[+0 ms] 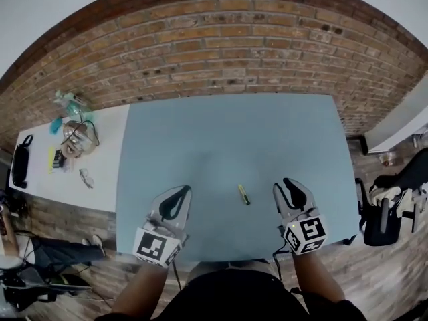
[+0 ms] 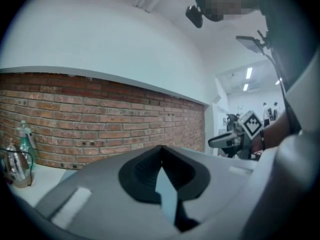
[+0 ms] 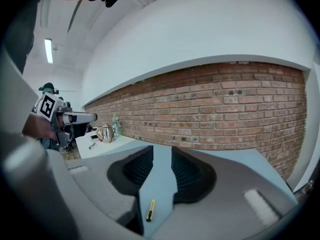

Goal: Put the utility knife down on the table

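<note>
The utility knife (image 1: 244,194), small and yellow with a black end, lies flat on the blue-grey table (image 1: 227,126) near its front edge. It rests between my two grippers and touches neither. My left gripper (image 1: 185,188) hovers to the knife's left with its tips closed together and nothing in them; in its own view the jaws (image 2: 161,149) meet. My right gripper (image 1: 284,183) is to the knife's right, open and empty. The right gripper view shows the knife (image 3: 150,210) on the table just below the parted jaws of that gripper (image 3: 162,151).
A brick wall (image 1: 234,52) runs behind the table. A white side table (image 1: 40,176) on the left holds bottles, a glass jug (image 1: 77,138) and small items. A black bag (image 1: 20,160) lies at its left end, and a dark chair (image 1: 394,199) stands at the right.
</note>
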Motion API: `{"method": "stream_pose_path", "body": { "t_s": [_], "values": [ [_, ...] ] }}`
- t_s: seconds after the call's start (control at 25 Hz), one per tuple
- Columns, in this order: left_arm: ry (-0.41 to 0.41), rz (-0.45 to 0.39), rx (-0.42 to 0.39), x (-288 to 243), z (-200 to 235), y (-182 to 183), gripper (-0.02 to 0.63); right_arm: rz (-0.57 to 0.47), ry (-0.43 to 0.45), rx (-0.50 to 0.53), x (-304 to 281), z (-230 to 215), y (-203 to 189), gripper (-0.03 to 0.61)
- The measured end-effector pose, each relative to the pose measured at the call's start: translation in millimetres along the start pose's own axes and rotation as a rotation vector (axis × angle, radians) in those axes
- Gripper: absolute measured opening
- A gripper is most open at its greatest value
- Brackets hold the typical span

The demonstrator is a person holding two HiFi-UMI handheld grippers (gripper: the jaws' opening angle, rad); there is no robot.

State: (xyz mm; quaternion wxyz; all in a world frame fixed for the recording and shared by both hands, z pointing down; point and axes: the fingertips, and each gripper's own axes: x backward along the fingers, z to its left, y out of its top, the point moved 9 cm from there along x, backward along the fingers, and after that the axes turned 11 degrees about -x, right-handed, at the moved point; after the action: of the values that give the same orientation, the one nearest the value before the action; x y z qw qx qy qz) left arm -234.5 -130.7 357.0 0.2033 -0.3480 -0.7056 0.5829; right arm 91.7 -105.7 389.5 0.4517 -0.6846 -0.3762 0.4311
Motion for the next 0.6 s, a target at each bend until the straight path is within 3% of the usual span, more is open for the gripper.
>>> {"method": "stream_pose_path", "body": {
  "t_s": [0.2, 0.4, 0.6],
  "values": [
    [0.004, -0.03, 0.01, 5, -5, 10, -0.006, -0.065, -0.01, 0.041, 26, -2, 20, 0.119],
    [-0.014, -0.061, -0.003, 2, -5, 19, -0.006, -0.144, -0.043, 0.075, 45, -1, 33, 0.067],
    [-0.017, -0.069, -0.001, 8, -5, 25, -0.006, -0.161, -0.072, 0.065, 59, -1, 37, 0.06]
  ]
}}
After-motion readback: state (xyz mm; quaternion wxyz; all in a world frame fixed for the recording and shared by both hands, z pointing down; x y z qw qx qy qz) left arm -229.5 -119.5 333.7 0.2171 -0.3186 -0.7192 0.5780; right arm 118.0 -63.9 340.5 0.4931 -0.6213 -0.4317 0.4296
